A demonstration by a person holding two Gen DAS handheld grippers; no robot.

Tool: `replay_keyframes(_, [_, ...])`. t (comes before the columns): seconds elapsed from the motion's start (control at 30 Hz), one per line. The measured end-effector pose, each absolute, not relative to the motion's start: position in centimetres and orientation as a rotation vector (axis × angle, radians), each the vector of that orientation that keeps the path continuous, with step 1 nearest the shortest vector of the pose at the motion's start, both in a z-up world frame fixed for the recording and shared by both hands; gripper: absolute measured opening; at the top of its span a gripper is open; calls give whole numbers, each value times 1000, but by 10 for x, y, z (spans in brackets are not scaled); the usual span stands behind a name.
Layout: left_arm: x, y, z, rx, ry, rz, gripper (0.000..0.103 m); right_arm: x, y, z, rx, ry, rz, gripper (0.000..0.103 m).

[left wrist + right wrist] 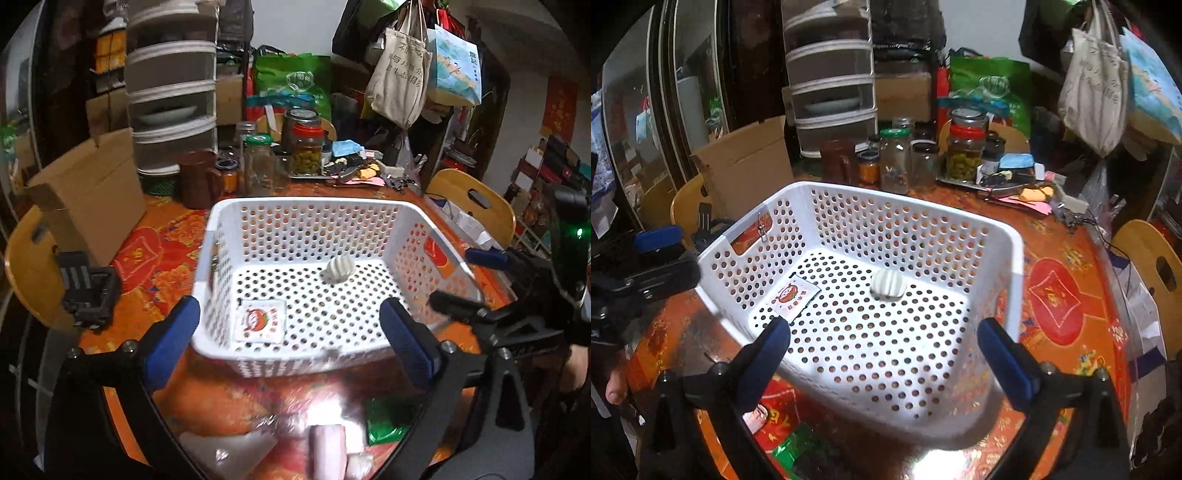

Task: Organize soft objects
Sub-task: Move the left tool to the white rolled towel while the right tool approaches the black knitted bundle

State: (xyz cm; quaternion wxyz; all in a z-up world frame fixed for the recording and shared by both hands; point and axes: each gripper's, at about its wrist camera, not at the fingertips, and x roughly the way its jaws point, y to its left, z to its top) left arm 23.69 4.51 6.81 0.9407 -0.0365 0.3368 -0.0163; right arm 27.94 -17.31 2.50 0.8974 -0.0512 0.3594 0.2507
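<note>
1. We have the white perforated plastic basket (303,236) standing in the middle of the round table with the orange and red patterned cloth (162,240), square in front of both grippers, which makes sense as the collecting bin for the soft things.

2. Two items already lie on the basket floor: a small round grey-and-white ribbed soft object (338,269) toward the far side, and a flat white sachet with a red tomato print (260,320) near the front left corner. They rest well apart, neither touching a wall.

3. Our left gripper (290,332) hangs above the near rim of the basket with its blue-padded jaws spread wide and nothing between them.

4. Our right gripper (882,354) is likewise wide open and empty, poised over the near right part of the basket; it also shows at the right edge of the left wrist view.

5. Outside the basket, on the cloth nearest us, more things wait: a crumpled green foil packet (388,421), and a pale pink soft piece (328,450) beside a clear plastic wrapper (229,443). That lower strip is blurred and glary, so the pink piece may be a roll or a pouch; we cannot tell.

6. We judge the sorting partly done, with open jaws ready for one of those near items next.

7. The glass jars (258,166) and the brown cardboard box (88,192) behind the basket stay clear of the work.
</note>
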Motion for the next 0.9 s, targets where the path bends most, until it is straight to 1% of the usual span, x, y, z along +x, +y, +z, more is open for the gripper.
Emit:
replay_keyframes(0.27, [173, 47, 78, -98, 619, -33, 100, 232, -207, 31, -51, 643, 493, 103])
replay_keyframes(0.47, [123, 49, 73, -115, 568, -8, 101, 191, -229, 21, -16, 610, 476, 103])
replay_keyframes(0.57, [102, 46, 60, -121, 569, -1, 101, 170, -235, 11, 3, 600, 469, 103])
replay_keyframes(0.7, [84, 37, 27, -130, 605, -8, 101, 144, -240, -10, 28, 613, 462, 103])
replay_keyframes(0.9, [93, 25, -27, -159, 710, -45, 101, 135, -232, -42, 55, 677, 501, 103])
